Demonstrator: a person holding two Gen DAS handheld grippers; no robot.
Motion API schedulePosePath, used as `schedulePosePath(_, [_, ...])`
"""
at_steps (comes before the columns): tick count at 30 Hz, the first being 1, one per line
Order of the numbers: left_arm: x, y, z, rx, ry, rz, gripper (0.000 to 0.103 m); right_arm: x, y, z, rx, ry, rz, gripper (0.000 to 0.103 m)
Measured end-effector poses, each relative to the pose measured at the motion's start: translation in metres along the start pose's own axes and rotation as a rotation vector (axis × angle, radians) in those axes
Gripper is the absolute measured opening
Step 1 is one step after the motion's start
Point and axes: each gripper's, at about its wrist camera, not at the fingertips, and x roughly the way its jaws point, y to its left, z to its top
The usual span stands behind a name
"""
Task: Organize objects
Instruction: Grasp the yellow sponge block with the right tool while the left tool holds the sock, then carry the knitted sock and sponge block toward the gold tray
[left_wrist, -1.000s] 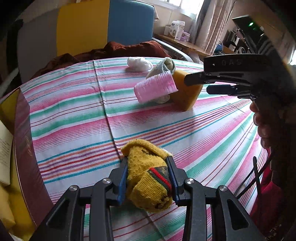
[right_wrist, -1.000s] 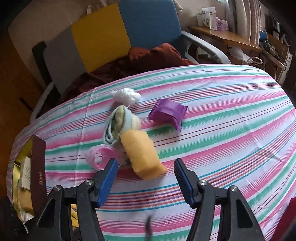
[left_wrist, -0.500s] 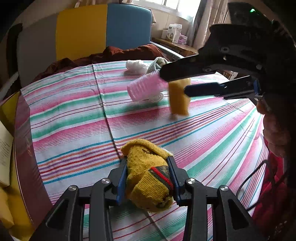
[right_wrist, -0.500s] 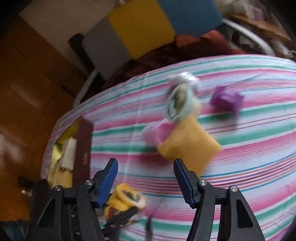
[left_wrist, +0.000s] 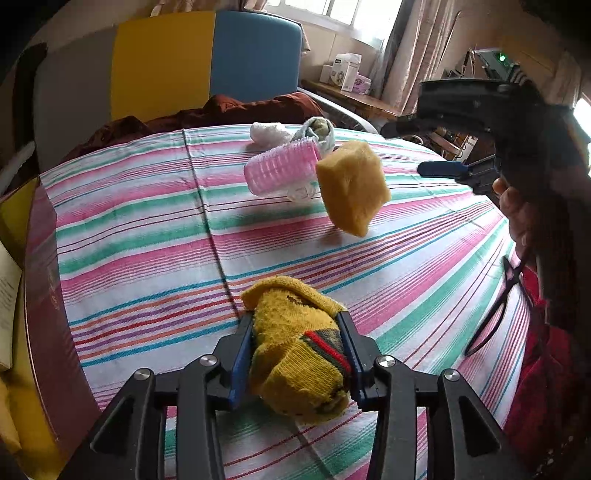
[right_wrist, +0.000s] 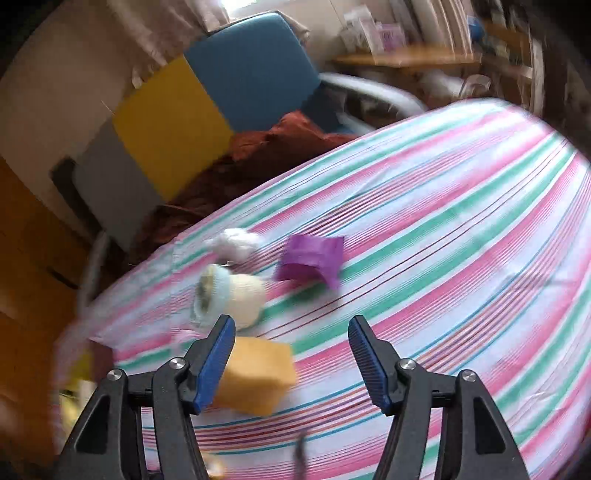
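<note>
Daylight is coming through a curtained window (left_wrist: 325, 11) behind a grey, yellow and blue chair (left_wrist: 207, 62) — a rust blanket (left_wrist: 221, 110) lying on it — and boxes are sitting on a wooden shelf (left_wrist: 351, 99).

Two black hand-held grippers with blue ribbed pads, carried by a person dressed in red.

The left gripper (left_wrist: 297, 354) has angular black plastic fingers, each with triangular cut-outs, round silver screws at the joints, and blue pads on the inner faces. The right gripper (right_wrist: 291, 362) is built the same way, with ridged blue pads and matching silver screws; its wrist view is blurred, so finer markings cannot be read. Seen from the left camera, its housing is bulky and black, with a green light on top. A thin black cable loops beside the person's red garment (left_wrist: 546, 354).
</note>
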Motion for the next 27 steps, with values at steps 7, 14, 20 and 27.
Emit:
schedulePosePath(7, [-0.001,0.0,-0.002,-0.001,0.001,-0.008,0.046,0.038,0.086,-0.048,-0.533,0.133,-0.101,0.08])
schedulePosePath(14, [0.001,0.002,0.0,-0.004,0.001,-0.018,0.047,0.059,0.09,-0.061,-0.668,0.13,-0.321,0.08])
schedulePosePath(20, [0.003,0.002,0.003,-0.001,-0.001,-0.022,0.047,0.051,0.082,-0.051,-0.632,0.116,-0.294,0.08])
schedulePosePath(27, [0.002,0.002,0.001,-0.001,-0.003,-0.023,0.047,0.053,0.071,-0.041,-0.582,0.122,-0.281,0.054])
